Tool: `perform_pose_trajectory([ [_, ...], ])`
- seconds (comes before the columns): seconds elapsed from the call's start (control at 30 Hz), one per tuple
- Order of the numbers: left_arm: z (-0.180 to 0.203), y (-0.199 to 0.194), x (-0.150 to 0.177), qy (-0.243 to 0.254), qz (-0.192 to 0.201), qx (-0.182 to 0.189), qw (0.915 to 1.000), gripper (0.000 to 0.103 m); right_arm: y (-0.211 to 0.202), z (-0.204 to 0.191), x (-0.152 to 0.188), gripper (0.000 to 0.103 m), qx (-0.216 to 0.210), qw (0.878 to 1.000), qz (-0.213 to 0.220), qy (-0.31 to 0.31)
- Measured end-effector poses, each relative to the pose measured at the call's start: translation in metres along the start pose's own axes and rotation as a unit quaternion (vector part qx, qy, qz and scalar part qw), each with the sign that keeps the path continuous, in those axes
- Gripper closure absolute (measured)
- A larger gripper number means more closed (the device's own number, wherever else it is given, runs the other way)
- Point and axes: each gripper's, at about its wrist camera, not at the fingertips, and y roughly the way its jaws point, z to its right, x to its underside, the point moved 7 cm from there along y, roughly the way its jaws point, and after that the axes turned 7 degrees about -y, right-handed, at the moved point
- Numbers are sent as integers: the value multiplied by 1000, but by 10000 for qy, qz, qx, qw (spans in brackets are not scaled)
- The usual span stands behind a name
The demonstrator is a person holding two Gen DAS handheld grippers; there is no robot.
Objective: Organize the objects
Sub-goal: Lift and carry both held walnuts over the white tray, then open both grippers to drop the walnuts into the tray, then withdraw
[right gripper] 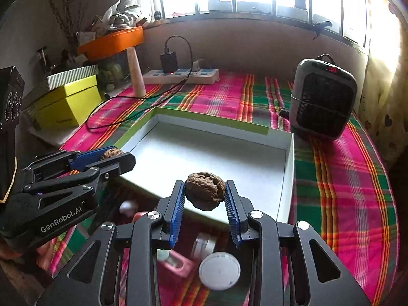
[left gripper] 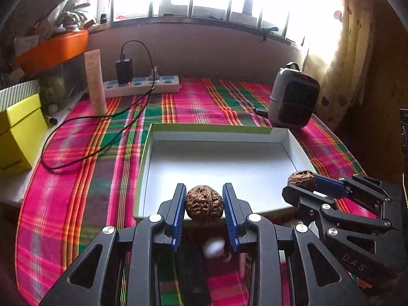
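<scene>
My left gripper is shut on a brown walnut and holds it above the near edge of a shallow white box with a green rim. My right gripper is shut on a second walnut, also above the box's near edge. In the left wrist view the right gripper with its walnut is at the right. In the right wrist view the left gripper with its walnut is at the left. The box holds nothing.
A plaid cloth covers the table. A small heater stands at the back right, a power strip with charger and cable at the back, a yellow box at the left. A white round lid and pink items lie below the grippers.
</scene>
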Motion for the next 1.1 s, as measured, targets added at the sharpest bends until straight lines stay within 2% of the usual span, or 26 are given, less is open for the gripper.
perform_pose_trajectory([
  [0.77, -8, 81, -39, 73, -422, -203, 9989, 76, 81, 32, -40, 70, 162, 9984, -493, 241],
  [1.1, -14, 103, -44, 42, -627, -300, 9976, 76, 92, 39, -41, 70, 226, 9968, -696, 310],
])
